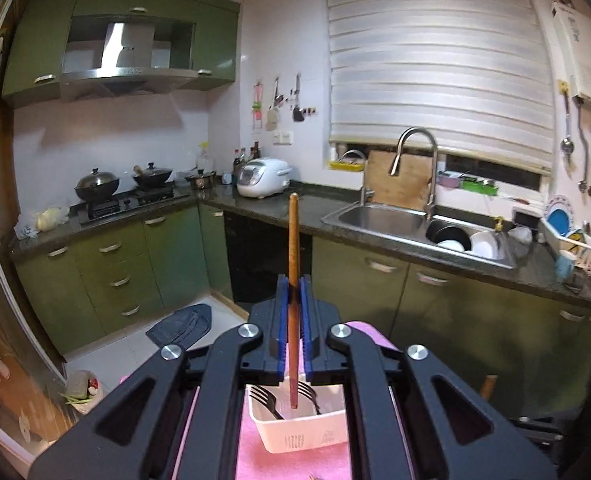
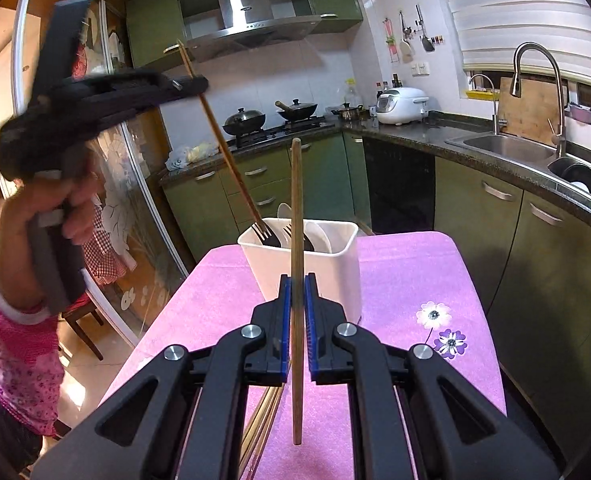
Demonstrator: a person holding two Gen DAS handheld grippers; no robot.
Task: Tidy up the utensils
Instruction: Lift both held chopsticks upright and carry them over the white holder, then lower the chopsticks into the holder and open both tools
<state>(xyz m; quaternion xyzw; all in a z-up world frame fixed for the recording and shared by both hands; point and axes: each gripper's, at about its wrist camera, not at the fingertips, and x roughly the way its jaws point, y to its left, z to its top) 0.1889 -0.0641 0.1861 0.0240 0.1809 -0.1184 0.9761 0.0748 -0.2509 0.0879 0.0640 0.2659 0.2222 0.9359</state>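
Wooden chopstick, first (image 1: 294, 300): clamped between the blue pads of the left gripper (image 1: 294, 292), long axis near upright, upper end toward the ceiling, lower tip hanging above the white caddy (image 1: 303, 430). From the right wrist view the same stick (image 2: 215, 128) leans, upper end tilted away from the caddy (image 2: 335, 268), lower end close to a fork (image 2: 264, 231) standing in it; whether it touches the fork cannot be told.

Wooden chopstick, second (image 2: 296, 280): gripped by the right gripper (image 2: 296, 296), long axis upright, upper end rising in front of the caddy, lower tip hanging over the pink mat (image 2: 407, 280) on the near side of the caddy.

Caddy contents: dark forks with tines up, plus a pale spoon (image 2: 285, 210) at its far rim.

Loose chopsticks (image 2: 263, 424): a bundle lying flat on the mat, on the near side of the caddy, partly hidden under the right gripper.

Surroundings: green cabinets (image 2: 475, 216) beyond the caddy; a sink (image 2: 507, 144) to its far right; a stove with pots (image 2: 275, 120) behind it. A hand (image 2: 55, 208) holds the blurred left gripper (image 2: 203, 85), raised to the left of the caddy.

Fingers: both pairs are clenched tight, each on its own chopstick.
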